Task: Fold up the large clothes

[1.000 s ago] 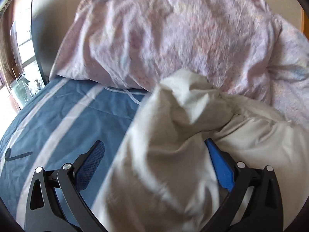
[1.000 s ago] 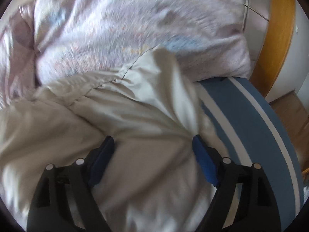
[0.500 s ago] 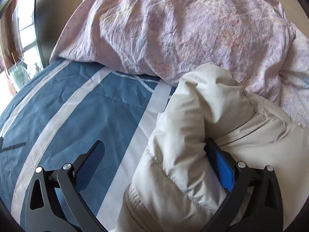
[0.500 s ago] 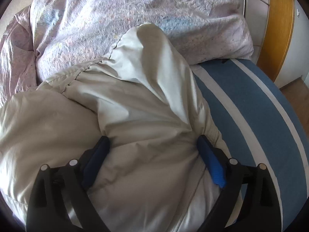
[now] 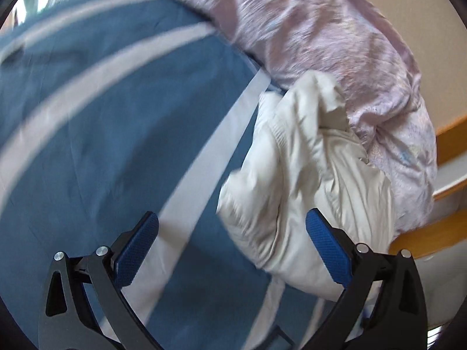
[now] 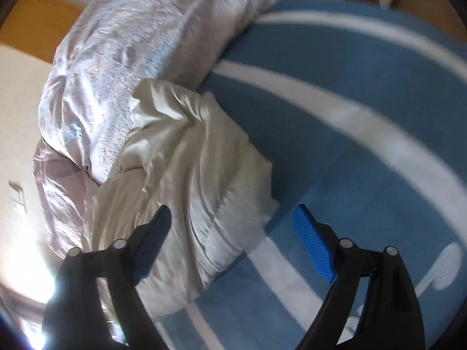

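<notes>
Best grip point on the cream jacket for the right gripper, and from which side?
Take the cream jacket at its free puffy corner on the blue bedspread, coming from the bedspread side. The opposite edge is pressed against the pink duvet. The right gripper is closing slightly but grips nothing, so the corner should fit between the jaws.

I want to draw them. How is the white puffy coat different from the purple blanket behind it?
The white puffy coat is plain cream; the purple blanket is pale lilac with a faint print. The coat is the smaller bundle; the blanket heaps bigger behind it. Both are crumpled and lie on the blue striped bed cover.
</notes>
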`<state>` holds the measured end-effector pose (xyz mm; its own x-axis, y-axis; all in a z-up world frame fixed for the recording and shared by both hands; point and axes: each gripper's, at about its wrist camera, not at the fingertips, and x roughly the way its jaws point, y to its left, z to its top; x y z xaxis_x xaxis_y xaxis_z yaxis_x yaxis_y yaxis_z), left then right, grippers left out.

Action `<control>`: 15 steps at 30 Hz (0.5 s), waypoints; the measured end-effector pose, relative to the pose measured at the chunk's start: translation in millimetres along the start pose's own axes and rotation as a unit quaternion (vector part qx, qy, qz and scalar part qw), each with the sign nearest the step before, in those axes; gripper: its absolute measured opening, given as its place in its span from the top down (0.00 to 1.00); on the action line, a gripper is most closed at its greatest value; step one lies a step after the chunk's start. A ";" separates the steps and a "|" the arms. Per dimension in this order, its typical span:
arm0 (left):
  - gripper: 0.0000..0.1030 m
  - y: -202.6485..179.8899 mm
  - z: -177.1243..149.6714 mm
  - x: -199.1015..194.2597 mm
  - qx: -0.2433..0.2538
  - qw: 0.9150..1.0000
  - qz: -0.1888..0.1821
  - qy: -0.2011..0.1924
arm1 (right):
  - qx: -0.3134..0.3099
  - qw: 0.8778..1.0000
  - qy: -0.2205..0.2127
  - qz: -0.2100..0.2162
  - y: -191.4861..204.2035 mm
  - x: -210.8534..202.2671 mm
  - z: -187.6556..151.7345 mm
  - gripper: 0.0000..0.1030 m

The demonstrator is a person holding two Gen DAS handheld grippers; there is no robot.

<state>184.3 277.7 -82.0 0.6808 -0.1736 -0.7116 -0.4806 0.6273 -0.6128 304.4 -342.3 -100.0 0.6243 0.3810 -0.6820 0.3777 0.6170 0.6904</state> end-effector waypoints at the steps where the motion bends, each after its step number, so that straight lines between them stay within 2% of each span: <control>1: 0.01 -1.5 -2.7 -2.2 -0.002 1.000 -0.001 -0.006 | 0.001 1.000 0.004 0.004 1.4 3.8 -0.2 0.19; 6: 0.03 -11.9 -7.8 7.6 -0.030 0.999 -0.029 -0.002 | 0.022 0.999 0.014 0.022 5.1 17.1 -5.9 0.24; 12: 0.18 -24.6 -11.0 28.4 -0.060 0.997 -0.058 0.003 | 0.032 0.998 0.009 0.044 3.2 21.2 -10.1 0.29; 15: 0.25 -21.4 -10.1 31.0 -0.091 0.994 -0.066 -0.012 | 0.030 0.998 0.003 0.049 2.1 19.1 -11.0 0.41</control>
<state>210.1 251.3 -94.4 0.7565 -0.2261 -0.6136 -0.4764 0.4523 -0.7540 309.6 -326.1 -114.3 0.6566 0.4412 -0.6117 0.3554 0.5345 0.7669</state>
